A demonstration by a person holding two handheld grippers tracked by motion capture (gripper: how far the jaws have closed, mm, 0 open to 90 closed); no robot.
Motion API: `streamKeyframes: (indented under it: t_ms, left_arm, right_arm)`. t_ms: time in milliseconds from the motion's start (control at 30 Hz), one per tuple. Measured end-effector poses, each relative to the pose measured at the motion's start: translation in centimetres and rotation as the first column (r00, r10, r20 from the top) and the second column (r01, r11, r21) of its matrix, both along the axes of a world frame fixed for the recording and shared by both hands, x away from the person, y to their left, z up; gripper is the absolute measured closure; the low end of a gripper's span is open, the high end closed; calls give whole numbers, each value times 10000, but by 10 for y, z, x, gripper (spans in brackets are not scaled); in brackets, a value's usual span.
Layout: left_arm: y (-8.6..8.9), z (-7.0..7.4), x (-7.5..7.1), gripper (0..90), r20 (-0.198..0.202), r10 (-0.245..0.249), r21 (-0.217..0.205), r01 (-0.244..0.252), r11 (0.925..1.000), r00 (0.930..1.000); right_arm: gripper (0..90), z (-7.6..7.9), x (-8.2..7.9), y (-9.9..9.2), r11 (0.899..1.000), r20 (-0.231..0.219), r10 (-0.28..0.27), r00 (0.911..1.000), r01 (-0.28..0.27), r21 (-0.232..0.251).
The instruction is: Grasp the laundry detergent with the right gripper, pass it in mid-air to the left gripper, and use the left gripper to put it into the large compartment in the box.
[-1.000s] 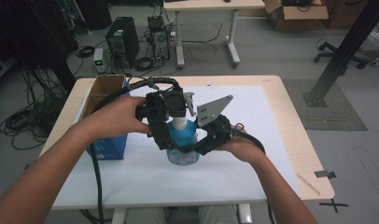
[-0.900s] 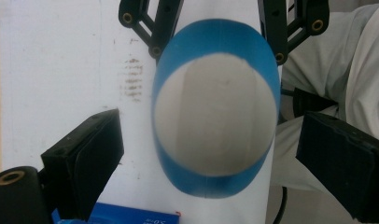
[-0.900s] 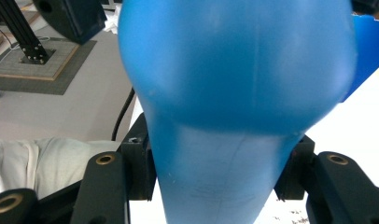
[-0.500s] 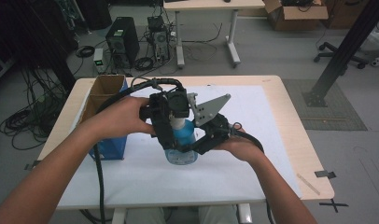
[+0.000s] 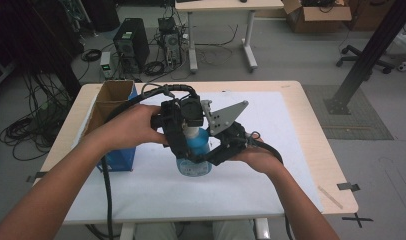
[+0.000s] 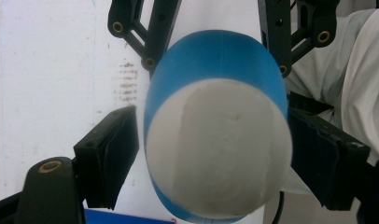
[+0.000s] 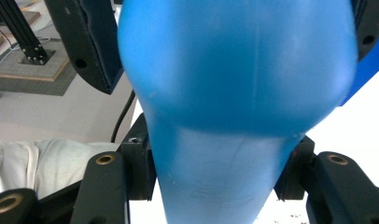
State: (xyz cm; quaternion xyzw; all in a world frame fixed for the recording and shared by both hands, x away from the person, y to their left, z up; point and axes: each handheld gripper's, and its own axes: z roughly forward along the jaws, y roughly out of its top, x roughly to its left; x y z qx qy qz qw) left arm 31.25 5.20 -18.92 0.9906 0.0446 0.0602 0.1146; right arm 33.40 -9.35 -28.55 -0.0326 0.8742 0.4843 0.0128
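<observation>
Centrally, we note a blue bottle (image 5: 193,159) with a white cap (image 6: 218,149), standing upright on the white mat (image 5: 291,150) near the middle of the table (image 5: 321,145). Its clear, rounded base rests on the mat, while the cap end points up toward the high view.

We see the right gripper (image 5: 218,152) clamped on the bottle's lower body from the person's right. In the right gripper view its two black jaws press against both flanks of the blue plastic (image 7: 225,140), with no gap showing on either side. The right hand (image 5: 258,159) rests low, just above the mat.

We see the left gripper (image 5: 183,131) come down over the top of the bottle, carried by the left hand (image 5: 133,125). Its jaws have just been closing with the cap between them. In the left gripper view the cap sits between the two black pads: the pad on that view's right side (image 6: 320,154) seems to meet the cap's edge, while the pad on its left side (image 6: 115,151) stands just clear, a thin strip of mat showing between them. We therefore record the jaws as not yet pinching the cap.

Further out, a blue cardboard box (image 5: 116,107) with open flaps stands at the left edge of the table, just beside the left forearm. Beyond the table we note computer towers (image 5: 131,45) on the floor.
</observation>
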Motion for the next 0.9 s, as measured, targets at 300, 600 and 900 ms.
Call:
streamKeyframes:
  t_ms: [300, 600, 900]
  left_arm:
    - [0, 0, 0, 258, 51, -8, -69, 8, 10000, 10000]
    - [0, -1, 0, 315, 55, -16, -20, 16, 10000, 10000]
    - [-1, -3, 0, 355, 75, -7, 22, 7, 10000, 10000]
  right_arm:
    - [441, 0, 0, 1, 10000, -5, 19, 10000, -19, 7]
    - [441, 0, 0, 1, 10000, -29, -8, 10000, 8, 33]
    - [441, -1, 0, 2, 10000, -61, -2, 10000, 2, 21]
